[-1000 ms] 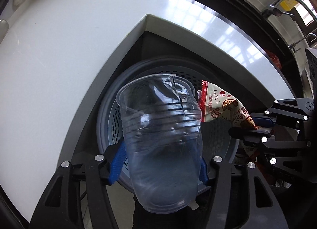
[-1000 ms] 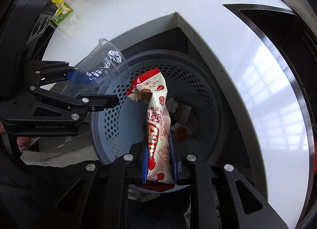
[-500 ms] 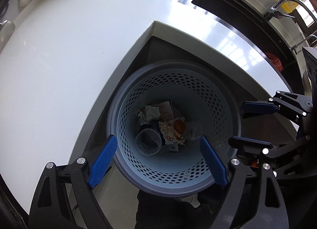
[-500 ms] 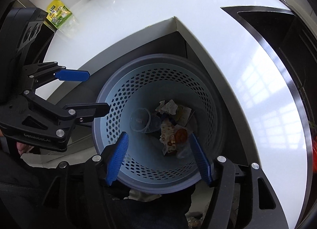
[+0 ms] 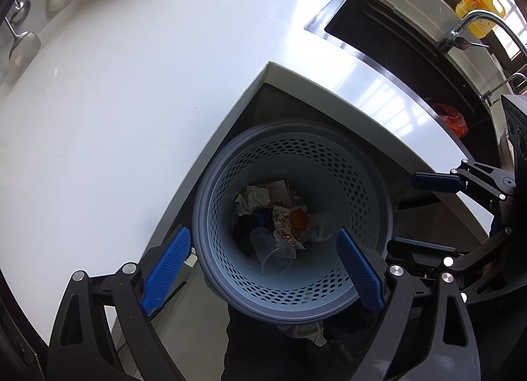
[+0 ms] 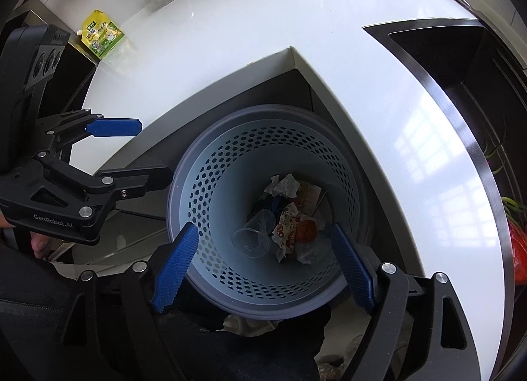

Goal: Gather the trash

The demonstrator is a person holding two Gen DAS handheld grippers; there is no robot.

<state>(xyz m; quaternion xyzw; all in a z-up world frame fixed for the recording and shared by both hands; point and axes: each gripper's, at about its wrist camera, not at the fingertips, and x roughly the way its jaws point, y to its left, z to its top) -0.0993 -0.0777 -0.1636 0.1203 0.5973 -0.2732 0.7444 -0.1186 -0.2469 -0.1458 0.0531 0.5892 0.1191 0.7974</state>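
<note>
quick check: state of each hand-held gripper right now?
Left hand-held gripper: open, empty, over the bin.
Right hand-held gripper: open, empty, over the same bin.

bin (image 5: pixel 210 203) in counter (image 5: pixel 131 101) notch | cup (image 5: pixel 275 250) left of wrapper (image 5: pixel 286 227), both inside | sink (image 5: pixel 395 41) right

A glossy white countertop (image 5: pixel 131 91) wraps a dark sink (image 6: pixel 461 61), apparently window-lit.
</note>
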